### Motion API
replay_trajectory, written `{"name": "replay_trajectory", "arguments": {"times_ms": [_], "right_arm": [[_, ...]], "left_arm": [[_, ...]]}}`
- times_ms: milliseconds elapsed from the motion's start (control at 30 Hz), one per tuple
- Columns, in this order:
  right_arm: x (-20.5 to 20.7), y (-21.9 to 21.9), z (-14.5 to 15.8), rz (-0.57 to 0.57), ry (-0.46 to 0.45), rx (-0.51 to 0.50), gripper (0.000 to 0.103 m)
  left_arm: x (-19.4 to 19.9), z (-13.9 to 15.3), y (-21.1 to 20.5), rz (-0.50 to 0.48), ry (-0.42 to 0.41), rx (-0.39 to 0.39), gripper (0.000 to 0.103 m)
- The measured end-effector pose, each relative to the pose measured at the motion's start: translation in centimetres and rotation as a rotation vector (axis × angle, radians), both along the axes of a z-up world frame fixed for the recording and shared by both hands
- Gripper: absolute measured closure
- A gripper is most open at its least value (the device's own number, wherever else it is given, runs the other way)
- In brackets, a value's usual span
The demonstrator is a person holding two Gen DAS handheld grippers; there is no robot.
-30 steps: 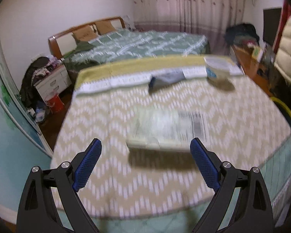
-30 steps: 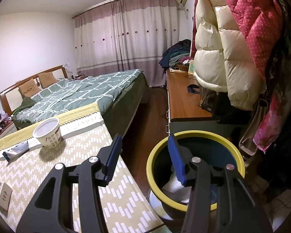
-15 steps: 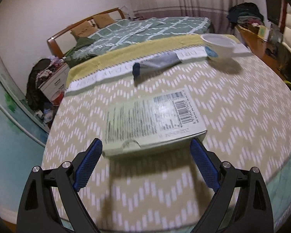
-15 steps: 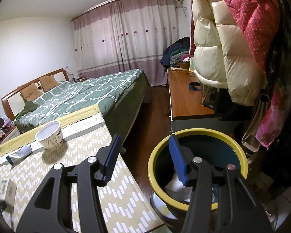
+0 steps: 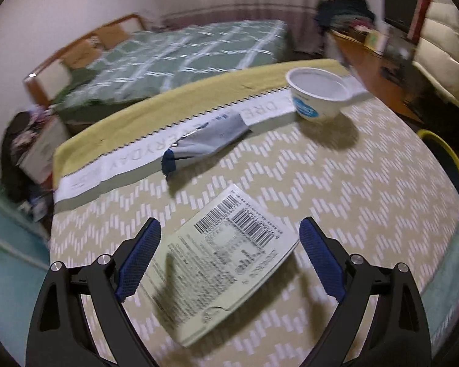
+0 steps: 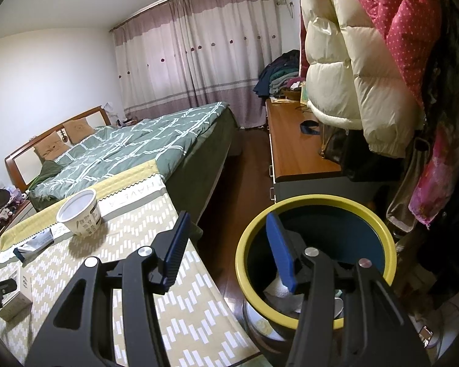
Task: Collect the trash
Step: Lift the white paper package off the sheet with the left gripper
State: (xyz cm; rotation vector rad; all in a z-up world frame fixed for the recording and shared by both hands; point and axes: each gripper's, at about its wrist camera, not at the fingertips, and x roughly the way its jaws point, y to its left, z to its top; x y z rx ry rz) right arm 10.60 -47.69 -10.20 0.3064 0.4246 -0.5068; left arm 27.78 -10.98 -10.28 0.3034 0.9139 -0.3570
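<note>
Left hand-held gripper (image 5: 228, 260) is spread wide with nothing in it, its fingers either side of the flat barcoded box (image 5: 226, 263) lying on the counter (image 5: 352, 183). Farther back are a crumpled wrapper (image 5: 205, 142) and a paper cup (image 5: 318, 93). Right hand-held gripper (image 6: 228, 247) gapes empty above the yellow-rimmed trash bin (image 6: 309, 202).
</note>
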Motion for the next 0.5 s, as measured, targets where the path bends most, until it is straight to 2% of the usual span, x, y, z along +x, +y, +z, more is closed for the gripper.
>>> {"name": "replay_trajectory", "arguments": {"times_ms": [67,200,300,367,500], "right_arm": [[0.0,0.0,0.0,0.001,0.003,-0.003,0.054],[0.1,0.2,-0.1,0.003,0.009,-0.014,0.054],[0.2,0.2,-0.1,0.003,0.013,-0.013,0.054],[0.2,0.3,-0.2,0.005,0.017,-0.012,0.054],[0.2,0.2,-0.2,0.007,0.019,-0.011,0.054]], "left_arm": [[0.6,0.1,1.0,-0.034,0.015,-0.017,0.010],[2.4,-0.8,2.5,-0.094,0.117,-0.096,0.009],[3.1,-1.8,3.0,-0.115,0.173,-0.107,0.009],[3.0,-2.1,3.3,-0.139,0.215,-0.142,0.008],[0.9,-2.4,2.9,-0.187,0.263,-0.147,0.008]]}}
